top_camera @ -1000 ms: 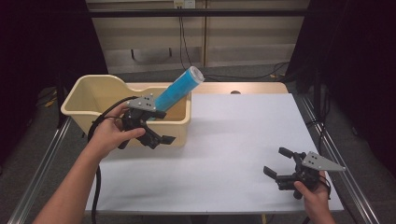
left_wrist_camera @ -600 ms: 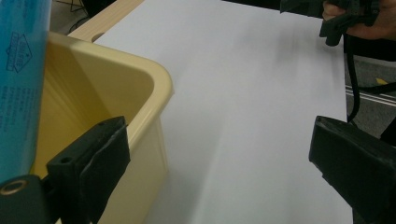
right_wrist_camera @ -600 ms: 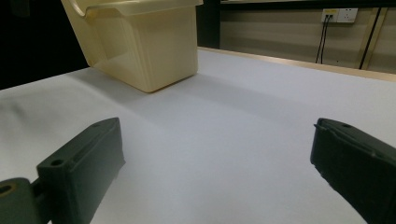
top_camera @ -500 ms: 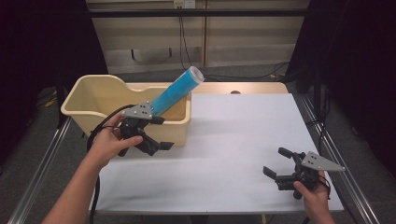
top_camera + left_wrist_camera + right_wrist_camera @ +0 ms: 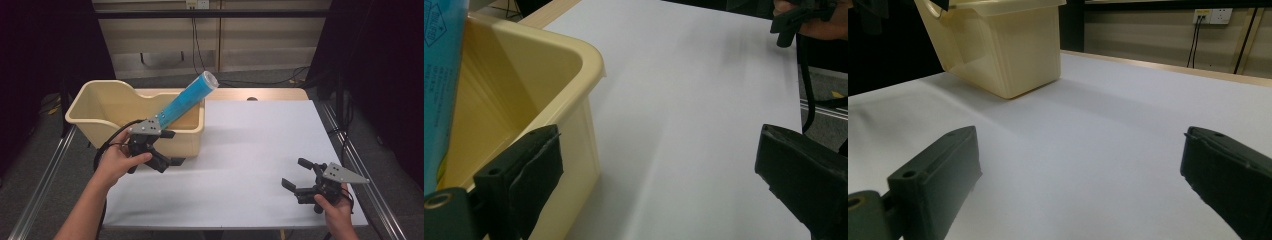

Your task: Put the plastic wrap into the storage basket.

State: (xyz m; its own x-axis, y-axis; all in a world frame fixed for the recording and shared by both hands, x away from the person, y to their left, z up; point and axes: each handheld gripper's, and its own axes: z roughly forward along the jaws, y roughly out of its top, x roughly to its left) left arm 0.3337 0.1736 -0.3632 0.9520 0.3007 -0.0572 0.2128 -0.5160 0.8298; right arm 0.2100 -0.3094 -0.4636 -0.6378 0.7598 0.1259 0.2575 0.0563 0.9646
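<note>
A blue tube [image 5: 187, 100] leans in the cream bin [image 5: 95, 117], its capped top sticking out past the bin's right rim. My left gripper [image 5: 172, 148] hangs just in front of the bin's near wall, below the tube and apart from it, open with nothing between the jaws. In the left gripper view the gripper [image 5: 659, 185] looks past the bin's corner [image 5: 584, 55] over the white sheet, with the tube [image 5: 439, 75] at the left edge. My right gripper [image 5: 294, 172] rests low at the table's near right, open and holding nothing; its own view [image 5: 1083, 180] faces the bin [image 5: 1003, 45].
A white sheet [image 5: 260, 145] covers the table from the bin to the right edge. Metal rails [image 5: 45, 170] run along both sides of the table. A wall with a socket and cables [image 5: 1210, 17] stands behind it. The other hand's gripper [image 5: 794, 15] shows far across the sheet.
My left gripper has sunk from the bin's rim down in front of its near wall. The tube stays leaning in the bin. The right gripper has kept still.
</note>
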